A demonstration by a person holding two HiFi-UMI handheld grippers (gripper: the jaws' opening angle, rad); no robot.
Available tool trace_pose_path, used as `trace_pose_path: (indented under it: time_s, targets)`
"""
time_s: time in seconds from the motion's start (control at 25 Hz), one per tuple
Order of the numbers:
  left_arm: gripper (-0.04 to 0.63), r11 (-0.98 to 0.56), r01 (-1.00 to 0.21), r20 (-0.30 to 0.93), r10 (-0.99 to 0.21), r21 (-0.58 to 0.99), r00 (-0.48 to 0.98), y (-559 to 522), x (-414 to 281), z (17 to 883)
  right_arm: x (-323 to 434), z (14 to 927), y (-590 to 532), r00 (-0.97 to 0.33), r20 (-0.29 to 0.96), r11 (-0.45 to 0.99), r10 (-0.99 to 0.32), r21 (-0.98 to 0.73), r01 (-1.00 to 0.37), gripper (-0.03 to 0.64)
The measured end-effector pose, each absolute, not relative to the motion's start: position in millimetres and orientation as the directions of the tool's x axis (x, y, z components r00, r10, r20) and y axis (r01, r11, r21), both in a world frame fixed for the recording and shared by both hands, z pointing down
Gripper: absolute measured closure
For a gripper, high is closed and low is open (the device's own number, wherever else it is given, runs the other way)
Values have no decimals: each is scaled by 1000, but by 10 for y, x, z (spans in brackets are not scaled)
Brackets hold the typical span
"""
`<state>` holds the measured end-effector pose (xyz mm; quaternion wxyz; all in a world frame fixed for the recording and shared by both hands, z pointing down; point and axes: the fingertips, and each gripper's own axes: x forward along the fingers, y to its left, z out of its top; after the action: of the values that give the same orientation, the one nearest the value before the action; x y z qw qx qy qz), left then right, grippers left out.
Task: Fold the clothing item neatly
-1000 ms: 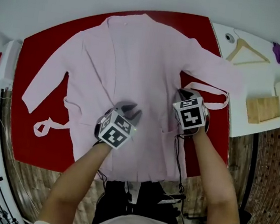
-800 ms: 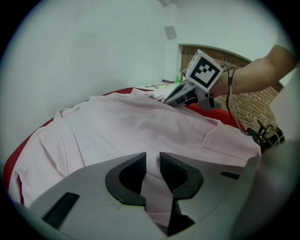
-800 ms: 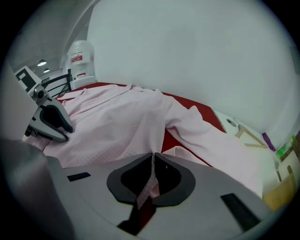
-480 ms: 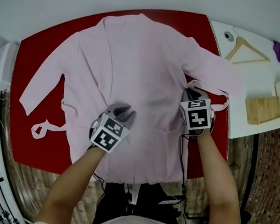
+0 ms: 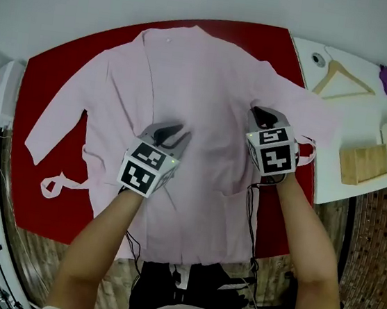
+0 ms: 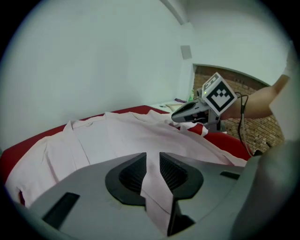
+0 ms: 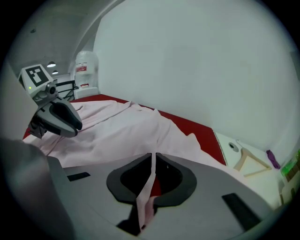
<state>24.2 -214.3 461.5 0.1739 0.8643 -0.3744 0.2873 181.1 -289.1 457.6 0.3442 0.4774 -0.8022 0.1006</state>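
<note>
Currently left gripper (image 5: pixel 170 135) pinches the pink robe (image 5: pixel 204 68) just 9 o'clock of centre. Right gripper (image 5: pixel 265 116) clamps its fabric at 3 o'clock.

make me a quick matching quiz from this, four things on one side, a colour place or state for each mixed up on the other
1 robe
2 table
3 hanger
4 right gripper

a red
b shut on the robe
c pink, spread out
d on the white side top

Pairs: 1-c, 2-a, 3-d, 4-b
</note>
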Motion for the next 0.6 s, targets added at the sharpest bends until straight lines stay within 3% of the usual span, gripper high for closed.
trace_pose_path:
  time_s: [0.36,0.6]
  targets:
    - [506,-651,-759,649,-567,25,507,-2845,244,4835,1747,4806,-3738,-283,684,535,-672,185,-824,588]
    - [509,-694,-720,685,-526,-4,504,-3063,300,4992,1482,5072,-3912,-326,730,623,-601,172,-763,588]
